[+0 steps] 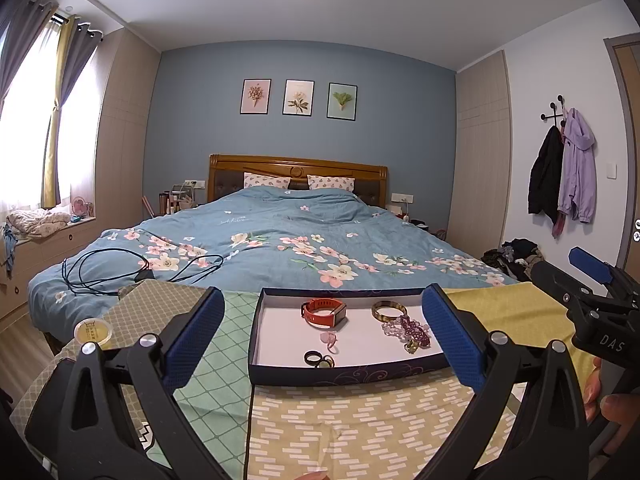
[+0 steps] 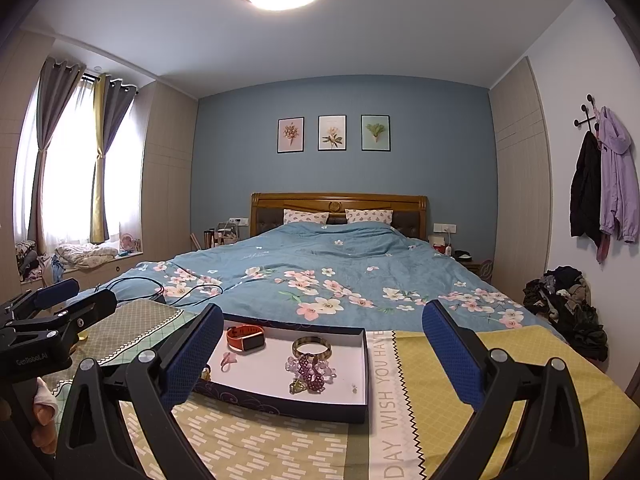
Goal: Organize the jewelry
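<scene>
A dark blue tray (image 1: 344, 372) (image 2: 280, 406) with a white floor lies on a cloth-covered surface at the foot of the bed. It holds an orange smartwatch (image 1: 323, 312) (image 2: 245, 337), a patterned bangle (image 1: 389, 309) (image 2: 312, 347), a purple bead bracelet (image 1: 410, 330) (image 2: 310, 369), a small pink piece (image 1: 329, 338) (image 2: 228, 359) and dark rings (image 1: 319, 359). My left gripper (image 1: 324, 340) hangs open in front of the tray with nothing held. My right gripper (image 2: 324, 354) is open too, framing the tray's right half; it shows at the right edge of the left wrist view (image 1: 592, 280).
A round clear-lidded tin (image 1: 92, 331) sits on the cloth left of the tray. Black cables (image 1: 132, 270) lie on the blue floral duvet (image 2: 340, 276) beyond. Clothes are piled on the floor (image 2: 568, 304) at the right. A hand (image 2: 42, 420) holds the left gripper's handle.
</scene>
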Demonstrator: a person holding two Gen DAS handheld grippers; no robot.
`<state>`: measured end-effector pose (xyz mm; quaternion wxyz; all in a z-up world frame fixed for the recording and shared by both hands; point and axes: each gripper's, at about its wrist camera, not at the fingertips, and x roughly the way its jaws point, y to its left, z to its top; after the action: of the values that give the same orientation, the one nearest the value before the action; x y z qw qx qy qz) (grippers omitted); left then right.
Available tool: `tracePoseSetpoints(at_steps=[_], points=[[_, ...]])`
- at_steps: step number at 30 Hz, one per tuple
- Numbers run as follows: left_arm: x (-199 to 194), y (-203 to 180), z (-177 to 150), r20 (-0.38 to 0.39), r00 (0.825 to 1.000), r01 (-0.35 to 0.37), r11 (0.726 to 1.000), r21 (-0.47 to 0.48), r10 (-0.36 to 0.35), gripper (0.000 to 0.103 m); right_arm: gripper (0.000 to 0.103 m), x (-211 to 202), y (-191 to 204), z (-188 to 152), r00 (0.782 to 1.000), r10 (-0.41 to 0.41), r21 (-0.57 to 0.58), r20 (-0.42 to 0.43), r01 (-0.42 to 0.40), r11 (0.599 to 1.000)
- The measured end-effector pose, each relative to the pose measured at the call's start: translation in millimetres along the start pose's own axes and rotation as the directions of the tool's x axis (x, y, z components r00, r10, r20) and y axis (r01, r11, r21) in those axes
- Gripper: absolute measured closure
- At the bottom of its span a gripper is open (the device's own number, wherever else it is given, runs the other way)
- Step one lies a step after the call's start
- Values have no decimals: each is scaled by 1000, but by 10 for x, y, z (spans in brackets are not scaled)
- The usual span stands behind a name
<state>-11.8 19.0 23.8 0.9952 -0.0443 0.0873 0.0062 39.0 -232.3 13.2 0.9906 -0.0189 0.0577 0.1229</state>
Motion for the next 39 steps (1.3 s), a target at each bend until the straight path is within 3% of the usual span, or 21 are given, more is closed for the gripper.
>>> tracePoseSetpoints(at_steps=[39], points=[[-3, -20, -24, -6, 1000, 5, 1000, 2, -5, 6, 7, 6, 32, -11, 1000, -3, 6, -8, 3, 1000]])
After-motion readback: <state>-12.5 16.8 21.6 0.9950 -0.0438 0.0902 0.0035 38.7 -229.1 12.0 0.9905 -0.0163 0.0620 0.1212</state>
